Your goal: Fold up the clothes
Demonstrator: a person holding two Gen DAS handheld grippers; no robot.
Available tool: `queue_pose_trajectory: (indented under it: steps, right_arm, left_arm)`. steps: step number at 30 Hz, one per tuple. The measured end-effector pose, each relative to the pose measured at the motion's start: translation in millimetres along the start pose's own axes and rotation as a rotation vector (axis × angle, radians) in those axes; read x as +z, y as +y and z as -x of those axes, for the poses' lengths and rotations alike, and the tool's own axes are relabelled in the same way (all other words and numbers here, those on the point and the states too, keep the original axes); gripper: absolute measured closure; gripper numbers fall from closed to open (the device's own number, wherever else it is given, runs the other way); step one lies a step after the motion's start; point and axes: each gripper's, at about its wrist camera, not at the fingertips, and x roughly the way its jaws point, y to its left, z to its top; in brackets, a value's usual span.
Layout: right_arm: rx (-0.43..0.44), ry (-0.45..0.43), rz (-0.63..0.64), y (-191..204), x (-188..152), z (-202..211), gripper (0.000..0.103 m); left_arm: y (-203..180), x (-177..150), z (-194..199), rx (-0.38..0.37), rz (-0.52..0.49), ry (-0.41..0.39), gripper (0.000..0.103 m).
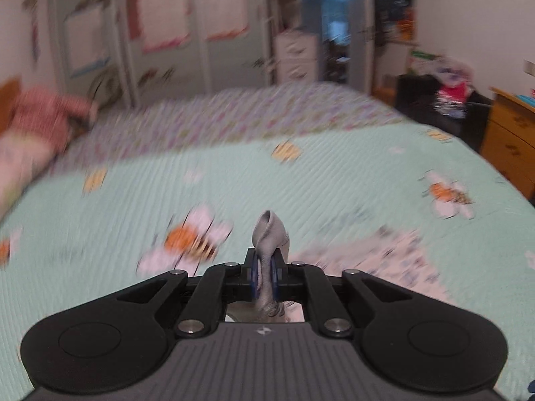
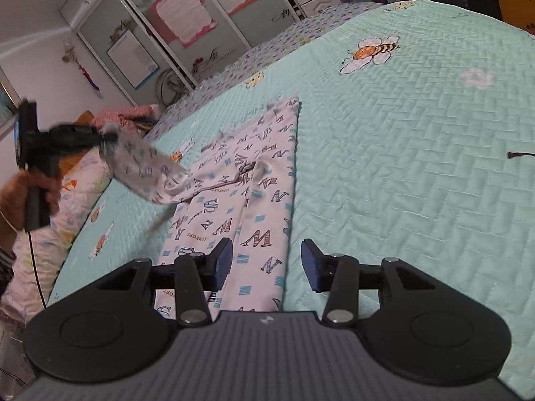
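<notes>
Fabric of the letter-print pants (image 2: 254, 180) lies on the quilt (image 2: 401, 167), long axis running away from me. My left gripper (image 1: 264, 275), left of the pants, is clamped on one lifted corner. My right gripper (image 2: 265, 264) hangs apart over the near end, nearer to it.

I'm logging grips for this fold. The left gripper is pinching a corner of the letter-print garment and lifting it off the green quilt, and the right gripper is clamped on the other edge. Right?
Not quite. The right gripper is open over the letter-print garment, gripping nothing, as the right wrist view shows. The left gripper does pinch a corner, lifting it off the green quilt.
</notes>
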Motion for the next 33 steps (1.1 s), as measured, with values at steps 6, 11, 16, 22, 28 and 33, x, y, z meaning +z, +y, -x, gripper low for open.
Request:
queue_pose_trajectory:
  steps: [6,11,16,22,28,33]
  right_arm:
    - [0.011,-0.011,-0.052,-20.5,-10.1,22.3,0.055]
    - [0.004,-0.012,-0.060,-34.7,-28.2,45.8,0.055]
    - [-0.008,-0.007,-0.085,-48.0,-44.8,62.7,0.055]
    - [-0.008,0.005,-0.121,-60.9,-58.4,68.6,0.055]
    - [0.008,0.010,-0.130,-64.8,-62.3,66.6,0.054]
    - [0.012,0.009,-0.143,-67.7,-65.0,66.9,0.054]
  left_arm:
    - [-78.3,-1.5,34.1,-0.120,-0.257,-0.075,0.096]
    - [-145.4,-55.6,44.4,-0.247,-0.466,-0.057,0.096]
    - [-188.3,-109.3,44.9,-0.283,-0.623,-0.031,0.096]
    - [-208.9,-150.5,53.1,-0.302,-0.765,-0.017,0.096]
    - [-211.9,-158.3,56.4,-0.290,-0.789,-0.025,0.096]
    - [-228.1,-164.1,69.3,-0.316,-0.806,-0.040,0.096]
